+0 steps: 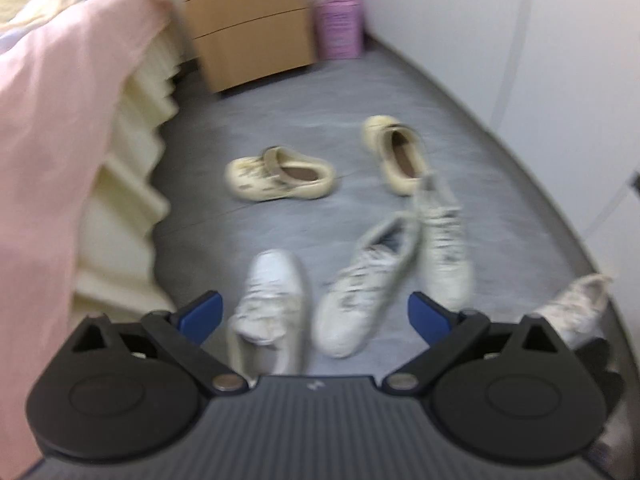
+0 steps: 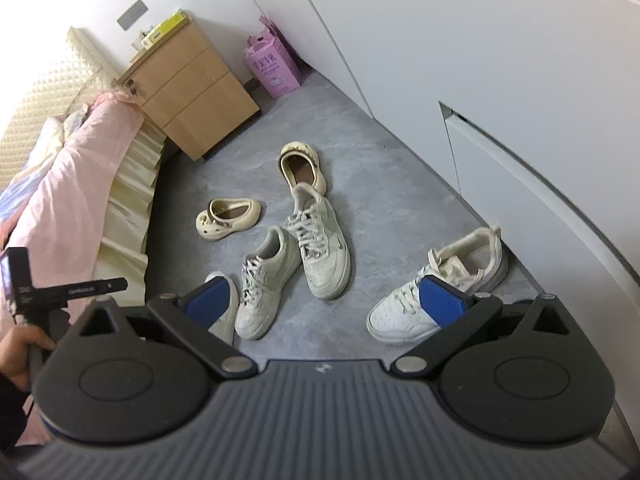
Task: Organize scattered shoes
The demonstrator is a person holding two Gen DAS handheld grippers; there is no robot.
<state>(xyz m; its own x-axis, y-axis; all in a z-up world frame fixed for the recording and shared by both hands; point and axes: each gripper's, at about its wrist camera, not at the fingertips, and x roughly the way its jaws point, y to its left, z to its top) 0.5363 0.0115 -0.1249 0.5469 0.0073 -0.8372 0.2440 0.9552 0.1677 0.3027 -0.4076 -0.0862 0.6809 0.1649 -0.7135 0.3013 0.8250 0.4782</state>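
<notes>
Left tongs (image 1: 314,314) held above the floor (image 1: 280,120), tilted down, jaws spread wide, nothing held; view blurred. Right tongs (image 2: 326,300) likewise raised and tilted down, jaws wide apart, empty. The left hand (image 2: 20,354) grips its handle at the right view's left edge, beside the bed (image 2: 80,160). Six shoes lie scattered on the floor: two clogs (image 2: 228,218) farthest, two laced sneakers (image 2: 324,248) crossed mid-floor, one white sneaker (image 1: 270,304) under the left tongs, another (image 2: 440,288) near the wardrobe (image 2: 480,80). Dresser (image 2: 192,88) stands beyond.
</notes>
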